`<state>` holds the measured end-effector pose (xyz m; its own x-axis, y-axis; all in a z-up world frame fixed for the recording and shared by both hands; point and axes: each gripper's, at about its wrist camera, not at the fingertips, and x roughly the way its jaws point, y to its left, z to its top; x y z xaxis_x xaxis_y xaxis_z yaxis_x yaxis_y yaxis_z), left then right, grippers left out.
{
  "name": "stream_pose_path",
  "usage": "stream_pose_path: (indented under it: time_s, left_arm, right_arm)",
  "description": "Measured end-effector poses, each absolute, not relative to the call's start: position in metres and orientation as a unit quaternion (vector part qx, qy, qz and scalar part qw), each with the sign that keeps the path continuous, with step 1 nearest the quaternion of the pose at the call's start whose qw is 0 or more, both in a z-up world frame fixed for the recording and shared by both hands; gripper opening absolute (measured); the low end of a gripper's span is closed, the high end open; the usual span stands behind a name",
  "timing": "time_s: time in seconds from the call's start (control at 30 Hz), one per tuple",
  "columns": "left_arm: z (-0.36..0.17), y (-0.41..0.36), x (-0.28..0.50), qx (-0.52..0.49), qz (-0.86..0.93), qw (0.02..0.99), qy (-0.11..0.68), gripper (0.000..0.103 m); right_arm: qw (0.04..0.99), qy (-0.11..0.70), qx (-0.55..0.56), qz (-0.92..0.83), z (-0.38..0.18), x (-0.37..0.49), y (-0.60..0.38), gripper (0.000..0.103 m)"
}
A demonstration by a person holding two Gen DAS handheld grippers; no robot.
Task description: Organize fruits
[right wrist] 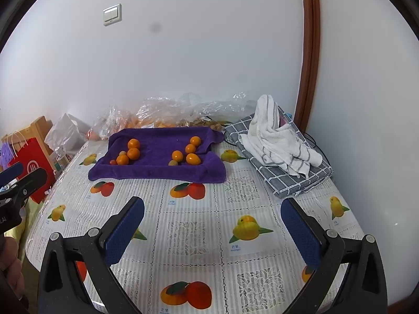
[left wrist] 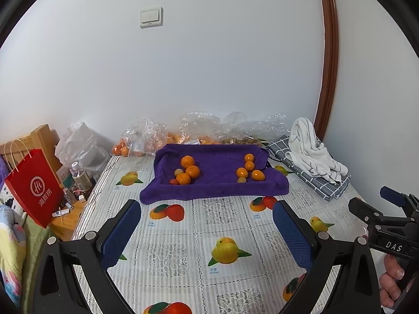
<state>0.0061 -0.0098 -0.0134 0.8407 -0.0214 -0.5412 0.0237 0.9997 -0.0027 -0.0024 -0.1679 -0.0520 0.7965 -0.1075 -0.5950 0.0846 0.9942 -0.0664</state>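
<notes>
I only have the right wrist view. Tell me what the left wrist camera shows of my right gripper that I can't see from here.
Observer: It sees the right gripper from the side, and a hand is wrapped round its handle at the picture's lower right edge.
Operator: Read me any marking on it.
Observer: White letters "DAS" show on its black body.
Operator: Now report what the left gripper hides from me on the left.
Observer: A red paper bag stands there in full, with a round white logo and white lettering beneath it.
</notes>
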Motion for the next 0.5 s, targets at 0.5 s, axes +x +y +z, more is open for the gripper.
stream_pose_path:
  time_s: [0.5]
  left_arm:
    - [-0.0129, -0.0070, 0.0045, -0.002, -0.017, 0.959, 0.283, 0.102]
  right_arm:
    - [0.947, 0.315, -0.021, -0.056, -0.0518, -0.0056, -0.1714, 0.102]
